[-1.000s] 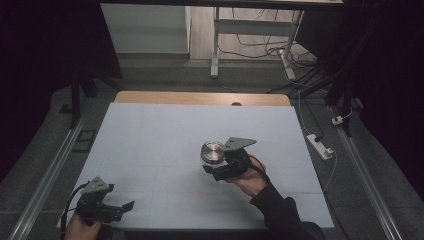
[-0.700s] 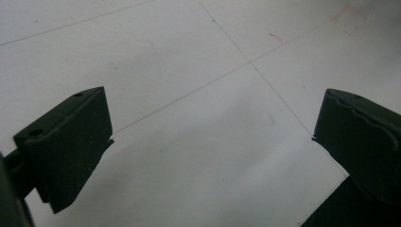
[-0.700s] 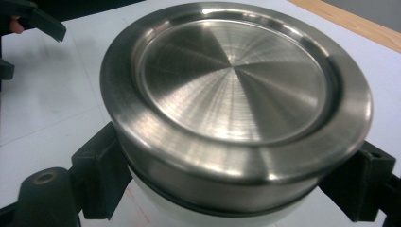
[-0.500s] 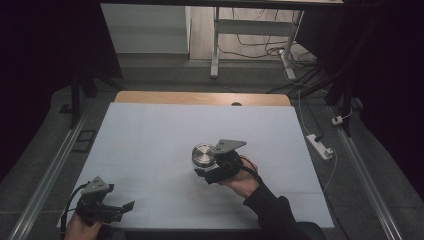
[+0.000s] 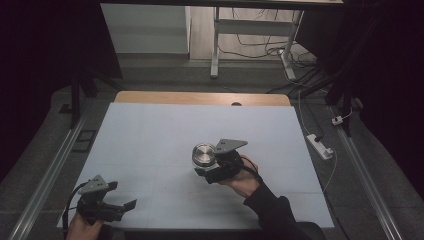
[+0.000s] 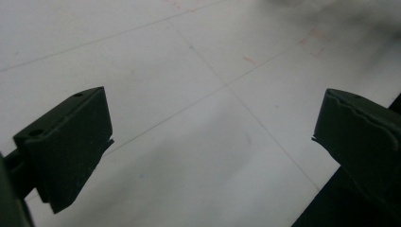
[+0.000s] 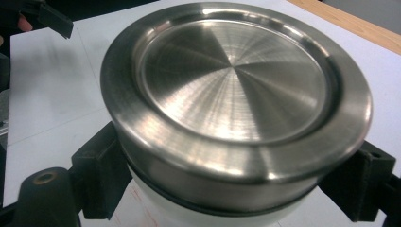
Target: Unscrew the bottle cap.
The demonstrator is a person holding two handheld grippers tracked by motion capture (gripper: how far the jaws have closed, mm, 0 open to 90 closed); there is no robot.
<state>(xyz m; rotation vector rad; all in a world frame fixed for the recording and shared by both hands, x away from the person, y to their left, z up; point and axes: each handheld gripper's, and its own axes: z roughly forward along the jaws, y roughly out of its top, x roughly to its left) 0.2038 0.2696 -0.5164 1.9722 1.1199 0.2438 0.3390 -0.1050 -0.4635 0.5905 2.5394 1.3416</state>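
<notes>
**Two grippers on the mat, one jar caught at mid-table**

Two grippers are working this pale mat (image 5: 150, 135), and the right gripper (image 5: 210, 167) is the one carrying something. Its jaws are clamping a round jar (image 5: 203, 154) from either side, near the middle of the table in the high view, with the person's right hand (image 5: 243, 180) wrapping the gripper body just behind. Seen along the right gripper's own jaws, the jar's brushed steel lid (image 7: 235, 90) is facing the camera, tilting slightly, and the white body (image 7: 156, 208) is showing below a dark ring under the lid's rim. The black pads are pressing against the jar just beneath that rim, one at each side. Whether the jar's base is touching the mat, the pictures are not showing.

Over at the near left corner, the left gripper (image 5: 112, 205) is sitting low above the mat, well apart from the jar, in the person's left hand (image 5: 82, 227). Its jaws are standing wide apart in the left gripper view, with nothing but bare mat between them. Beyond the mat, a strip of wooden tabletop (image 5: 200, 97) is lying along the far edge.
</notes>
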